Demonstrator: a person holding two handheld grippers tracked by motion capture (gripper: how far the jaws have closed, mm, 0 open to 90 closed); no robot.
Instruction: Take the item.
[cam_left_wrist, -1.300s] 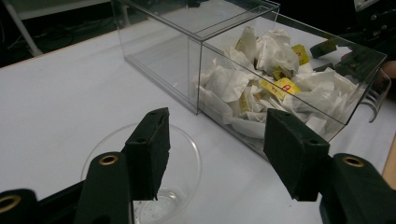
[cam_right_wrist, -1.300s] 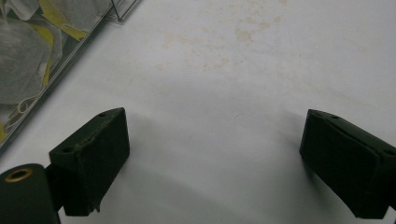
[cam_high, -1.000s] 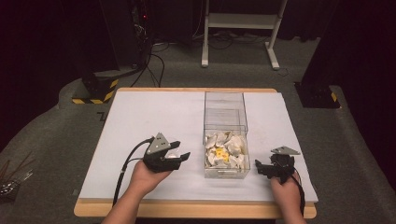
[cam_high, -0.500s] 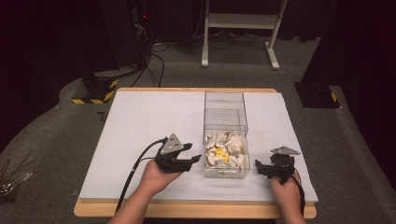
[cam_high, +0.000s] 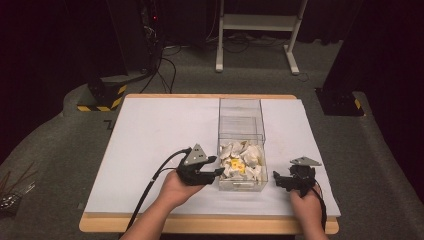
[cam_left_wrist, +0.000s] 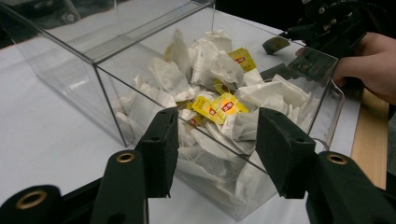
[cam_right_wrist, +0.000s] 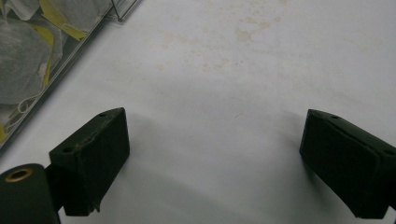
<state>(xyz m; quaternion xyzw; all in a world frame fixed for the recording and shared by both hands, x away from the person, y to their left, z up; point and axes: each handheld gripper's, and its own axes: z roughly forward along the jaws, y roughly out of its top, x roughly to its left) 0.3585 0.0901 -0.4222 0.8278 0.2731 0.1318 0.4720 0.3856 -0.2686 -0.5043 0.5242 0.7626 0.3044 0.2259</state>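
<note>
Two tools at work on the white surface (cam_high: 160, 130). Clear box (cam_high: 241, 120) sits center-right, tea bags (cam_high: 242, 160) piled in its near end. Left tool (cam_high: 218, 172) is at the box's 9 o'clock wall, tips at the rim; jaws have just been closing, now approx. half-wide, nothing gripped. Right tool (cam_high: 276, 181) rests at the box's 3 o'clock, jaws wide, nothing btw them.

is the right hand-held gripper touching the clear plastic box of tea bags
Apart. In the high view, bare white table shows between the right hand-held gripper and the clear plastic box; its open jaws hold nothing.
</note>
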